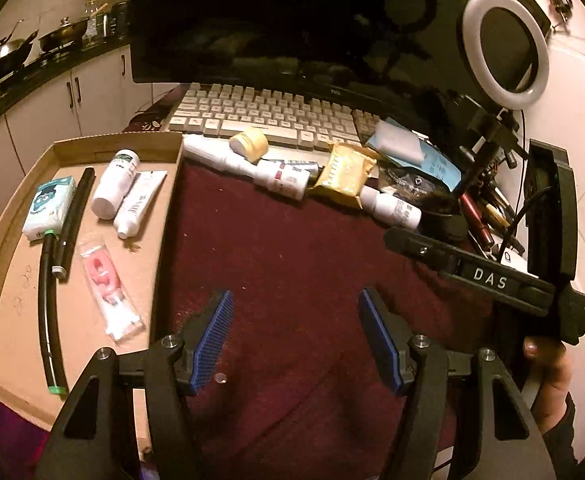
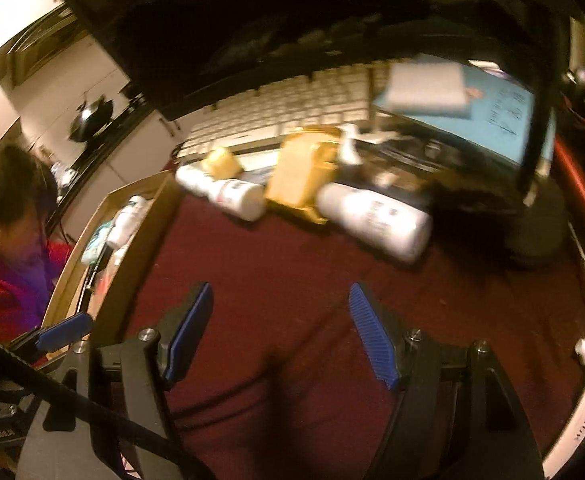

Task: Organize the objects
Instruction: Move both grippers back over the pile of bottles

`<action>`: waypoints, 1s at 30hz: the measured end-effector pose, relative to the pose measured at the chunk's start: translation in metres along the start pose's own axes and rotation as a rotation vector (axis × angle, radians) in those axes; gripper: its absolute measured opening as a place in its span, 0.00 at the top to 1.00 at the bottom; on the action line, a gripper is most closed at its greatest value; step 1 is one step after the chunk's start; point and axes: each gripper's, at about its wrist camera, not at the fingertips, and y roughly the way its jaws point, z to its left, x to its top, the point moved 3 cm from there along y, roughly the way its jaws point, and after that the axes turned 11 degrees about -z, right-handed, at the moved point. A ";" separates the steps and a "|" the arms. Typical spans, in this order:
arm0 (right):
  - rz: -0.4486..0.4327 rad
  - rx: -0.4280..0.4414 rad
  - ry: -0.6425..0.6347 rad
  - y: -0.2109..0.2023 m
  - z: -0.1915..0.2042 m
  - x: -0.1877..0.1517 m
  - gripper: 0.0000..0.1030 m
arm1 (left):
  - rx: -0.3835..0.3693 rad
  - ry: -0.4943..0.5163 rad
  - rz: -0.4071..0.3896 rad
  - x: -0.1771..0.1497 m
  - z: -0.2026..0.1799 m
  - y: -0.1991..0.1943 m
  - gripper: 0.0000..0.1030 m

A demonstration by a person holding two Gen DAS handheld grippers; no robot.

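Note:
My left gripper (image 1: 296, 300) is open and empty above the dark red cloth (image 1: 284, 248). My right gripper (image 2: 280, 296) is open and empty over the same cloth (image 2: 292, 272); its view is blurred. A cardboard tray (image 1: 8, 208) at the left holds a tissue pack (image 1: 48, 206), a white bottle (image 1: 114, 184), a white tube (image 1: 136, 204), a black pen (image 1: 74, 216), a black cable (image 1: 46, 312) and a pink packet (image 1: 108, 290). In front of the keyboard lie white bottles (image 1: 244, 162) (image 1: 392, 206), a yellow jar (image 1: 248, 144) and a yellow packet (image 1: 342, 174). The right wrist view shows a white bottle (image 2: 372, 220) and the yellow packet (image 2: 300, 176).
A keyboard (image 1: 268, 112) and dark monitor (image 1: 292, 20) stand behind the cloth. A ring light (image 1: 506, 50) and a cup of pens (image 1: 484, 208) are at the right. The right gripper's body (image 1: 492, 280) shows at the right edge of the left wrist view. A blue paper (image 2: 492, 112) lies on the right.

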 end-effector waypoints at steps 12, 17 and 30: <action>-0.014 -0.023 0.015 -0.013 -0.018 -0.003 0.31 | -0.011 0.035 0.033 -0.007 -0.021 0.010 0.43; -0.013 -0.039 0.012 -0.012 -0.022 0.000 0.31 | -0.011 0.022 0.038 -0.007 -0.016 0.015 0.43; -0.034 -0.044 -0.121 0.005 -0.007 0.020 0.31 | -0.010 -0.035 0.073 -0.008 0.000 0.035 0.43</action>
